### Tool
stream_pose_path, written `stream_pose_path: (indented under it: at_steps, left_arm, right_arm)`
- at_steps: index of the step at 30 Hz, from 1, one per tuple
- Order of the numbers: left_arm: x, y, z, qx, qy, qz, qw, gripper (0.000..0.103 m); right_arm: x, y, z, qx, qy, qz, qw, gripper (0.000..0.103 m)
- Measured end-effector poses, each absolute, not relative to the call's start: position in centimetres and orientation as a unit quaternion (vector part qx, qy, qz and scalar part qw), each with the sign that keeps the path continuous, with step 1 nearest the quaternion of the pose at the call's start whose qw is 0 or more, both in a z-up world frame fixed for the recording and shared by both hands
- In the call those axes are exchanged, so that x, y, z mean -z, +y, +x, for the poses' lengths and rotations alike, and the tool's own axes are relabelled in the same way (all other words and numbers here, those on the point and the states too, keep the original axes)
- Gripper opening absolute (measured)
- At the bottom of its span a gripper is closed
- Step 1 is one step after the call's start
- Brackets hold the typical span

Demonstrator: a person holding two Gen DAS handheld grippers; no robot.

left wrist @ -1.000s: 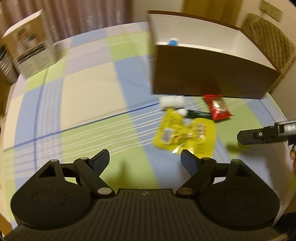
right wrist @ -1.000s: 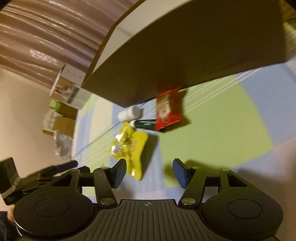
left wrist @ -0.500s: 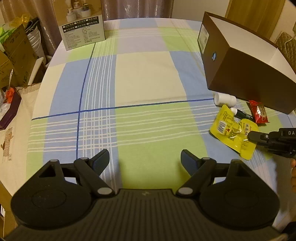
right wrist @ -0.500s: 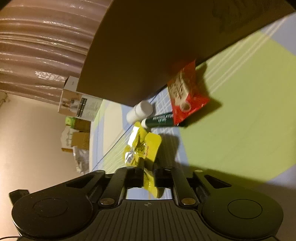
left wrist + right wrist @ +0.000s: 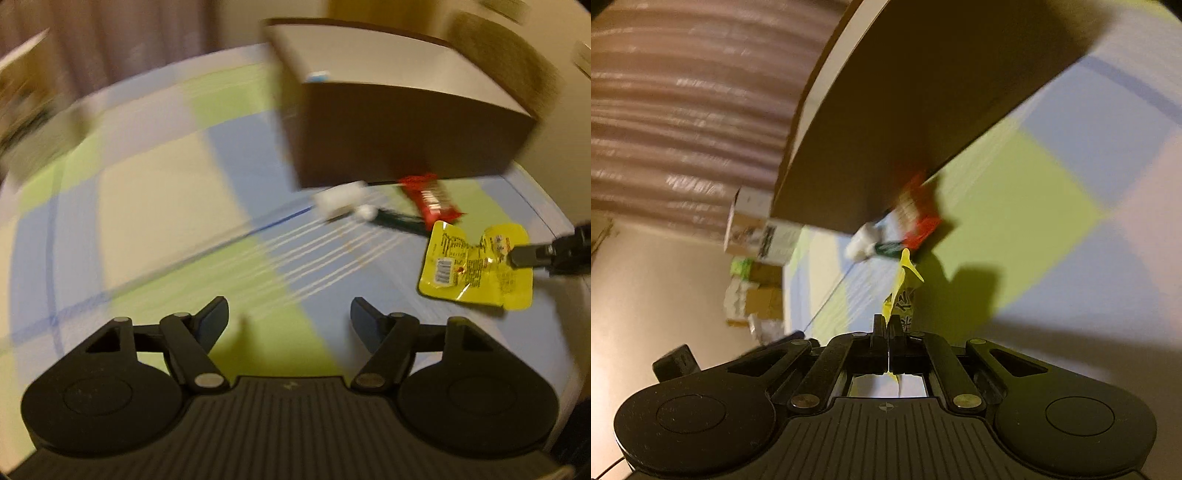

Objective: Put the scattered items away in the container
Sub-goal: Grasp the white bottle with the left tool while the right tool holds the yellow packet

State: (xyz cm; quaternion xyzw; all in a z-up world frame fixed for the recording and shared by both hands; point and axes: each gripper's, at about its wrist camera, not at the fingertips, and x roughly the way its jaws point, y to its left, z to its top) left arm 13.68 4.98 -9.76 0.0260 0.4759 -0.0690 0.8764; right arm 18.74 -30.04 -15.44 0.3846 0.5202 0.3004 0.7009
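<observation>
A yellow snack packet (image 5: pixel 472 269) hangs edge-on in the right wrist view (image 5: pixel 903 291), with my right gripper (image 5: pixel 887 325) shut on its rim. The left wrist view shows that gripper (image 5: pixel 517 256) pinching the packet's right side just above the cloth. Against the brown container box (image 5: pixel 406 140) (image 5: pixel 923 110) lie a red snack bar (image 5: pixel 430 197) (image 5: pixel 919 218), a small white bottle (image 5: pixel 341 197) (image 5: pixel 862 242) and a dark green tube (image 5: pixel 399 219) (image 5: pixel 888 248). My left gripper (image 5: pixel 288 306) hovers over the green square, its jaws closing with nothing between them.
A chequered blue, green and cream cloth (image 5: pixel 147 206) covers the table. A white product box (image 5: pixel 26 99) (image 5: pixel 757 229) stands at the far left corner. A woven chair back (image 5: pixel 509 62) is behind the brown box. Cardboard boxes (image 5: pixel 757 291) sit beyond the table edge.
My right gripper has gone from open to shut on the yellow packet, which now hangs edge-on and lifted. The left gripper has swung back toward the box and its jaws have narrowed a little.
</observation>
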Motion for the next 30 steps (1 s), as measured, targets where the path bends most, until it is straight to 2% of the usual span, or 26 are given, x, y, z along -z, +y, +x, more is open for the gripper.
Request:
stream_pose_path:
  at_steps: [4, 7, 9, 11, 15, 16, 23, 24, 26, 30]
  left_arm:
    - [9.8, 2.2, 16.0, 0.147, 0.446, 0.101, 0.877, 0.064]
    - [10.1, 1.1, 17.9, 0.183, 0.432, 0.146, 0.871, 0.057]
    - [10.5, 0.6, 18.8, 0.194, 0.422, 0.178, 0.867, 0.056]
    - [11.1, 0.1, 19.7, 0.205, 0.415, 0.209, 0.861, 0.047]
    - [12.7, -0.5, 21.5, 0.226, 0.418, 0.258, 0.842, 0.038]
    - [13.0, -0.6, 21.9, 0.23, 0.421, 0.264, 0.837, 0.035]
    - [14.5, -0.7, 23.9, 0.253, 0.438, 0.268, 0.82, 0.035]
    - [14.6, -0.6, 24.0, 0.257, 0.44, 0.267, 0.818, 0.033]
    - [14.7, -0.5, 24.1, 0.266, 0.448, 0.255, 0.815, 0.022]
    - [14.5, -0.1, 23.3, 0.261, 0.467, 0.23, 0.813, 0.022]
  right_arm:
    - [14.9, -34.5, 18.0, -0.246, 0.509, 0.412, 0.714, 0.003]
    - [14.5, -36.7, 17.6, -0.219, 0.5, 0.423, 0.724, 0.003]
    - [14.3, -37.8, 17.4, -0.204, 0.493, 0.43, 0.728, 0.003]
    - [14.3, -38.6, 17.1, -0.189, 0.488, 0.436, 0.732, 0.003]
    - [14.4, -39.1, 16.7, -0.173, 0.485, 0.445, 0.733, 0.003]
    - [14.4, -39.1, 16.6, -0.171, 0.485, 0.446, 0.732, 0.003]
    - [14.9, -40.0, 16.1, -0.162, 0.489, 0.449, 0.73, 0.003]
    - [14.9, -40.1, 16.0, -0.162, 0.489, 0.45, 0.729, 0.003]
    - [14.9, -40.4, 15.9, -0.161, 0.489, 0.452, 0.729, 0.003]
    - [15.0, -40.5, 16.1, -0.162, 0.489, 0.455, 0.726, 0.003]
